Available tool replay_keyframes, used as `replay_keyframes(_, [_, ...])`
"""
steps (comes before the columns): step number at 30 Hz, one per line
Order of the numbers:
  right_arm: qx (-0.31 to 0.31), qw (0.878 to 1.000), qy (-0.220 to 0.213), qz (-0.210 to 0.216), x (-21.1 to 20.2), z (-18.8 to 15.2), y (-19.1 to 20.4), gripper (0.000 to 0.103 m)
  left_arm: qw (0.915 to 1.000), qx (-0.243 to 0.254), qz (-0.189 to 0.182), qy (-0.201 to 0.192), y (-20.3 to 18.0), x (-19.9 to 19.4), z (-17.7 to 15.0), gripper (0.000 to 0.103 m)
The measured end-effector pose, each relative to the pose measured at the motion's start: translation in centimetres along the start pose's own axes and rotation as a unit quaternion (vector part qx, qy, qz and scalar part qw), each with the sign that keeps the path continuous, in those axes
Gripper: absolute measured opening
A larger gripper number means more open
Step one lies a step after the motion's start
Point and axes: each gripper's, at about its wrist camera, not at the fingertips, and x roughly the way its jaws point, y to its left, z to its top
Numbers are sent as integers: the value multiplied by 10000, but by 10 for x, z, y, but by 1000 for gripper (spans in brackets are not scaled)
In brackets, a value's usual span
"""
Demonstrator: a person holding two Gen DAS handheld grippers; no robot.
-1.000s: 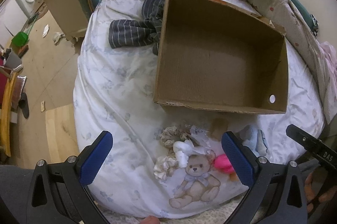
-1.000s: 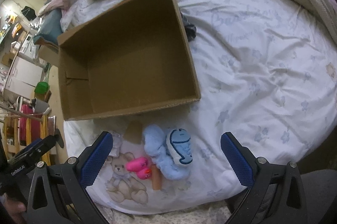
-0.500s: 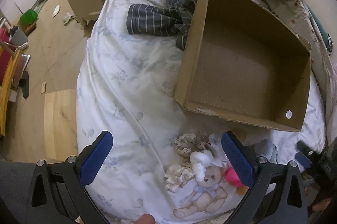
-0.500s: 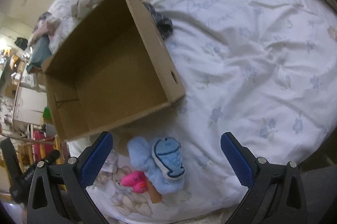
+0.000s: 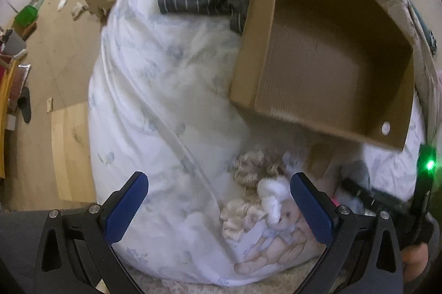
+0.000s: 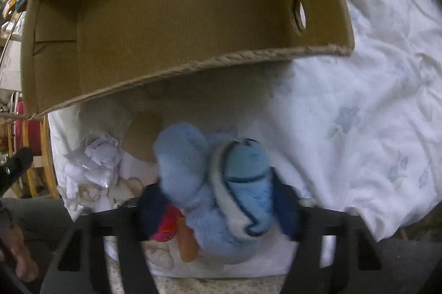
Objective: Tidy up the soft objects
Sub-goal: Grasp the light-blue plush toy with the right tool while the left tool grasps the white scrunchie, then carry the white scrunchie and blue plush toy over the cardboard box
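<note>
Dropped low over the bed since a second ago: right gripper, jaws closing around blue plush toy just near of empty cardboard box. Left gripper spread, empty. Grasping step; next, lift into box.

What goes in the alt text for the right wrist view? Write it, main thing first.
The right hand-held gripper is closing its blue pads around a light blue plush toy lying on a floral white bedsheet. An empty cardboard box sits just beyond, with crumpled white fabric to the left.
</note>
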Motion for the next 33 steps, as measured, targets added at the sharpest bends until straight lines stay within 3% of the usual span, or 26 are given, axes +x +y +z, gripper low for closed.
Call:
replay_keyframes(3, [-117, 9997, -223, 62, -8, 1, 2, 40, 9998, 124, -43, 120, -1, 5, -6, 91])
replay_keyframes(7, [-15, 9974, -657, 285, -27, 4, -2, 37, 9993, 291, -159, 145, 1, 3, -13, 84])
replay_keyframes(10, [21, 9955, -858, 408, -36, 4, -4, 36, 9985, 444, -236, 223, 4, 4, -21, 65])
replay_keyframes(16, [111, 9946, -874, 553, -42, -1, -15, 36, 9903, 1264, -361, 453, -13, 6, -41, 63])
replay_keyframes(19, [84, 9942, -901, 577, -44, -5, -8, 36, 9859, 1525, -240, 644, -23, 21, -47, 61])
replay_keyframes(24, [-16, 9943, -885, 586, -60, -9, -18, 36, 9792, 1866, -83, 797, -43, 39, -49, 27])
replay_keyframes(25, [-28, 9943, -883, 597, -61, -9, -19, 36, 9776, 1933, -111, 824, -47, 41, -51, 15])
replay_keyframes(28, [-49, 9938, -896, 657, -65, -13, -19, 36, 9754, 2045, -174, 804, -52, 37, -58, 12])
replay_keyframes(33, [-123, 9923, -939, 795, -73, -21, -20, 36, 9811, 1766, -303, 727, -38, 17, -63, 11])
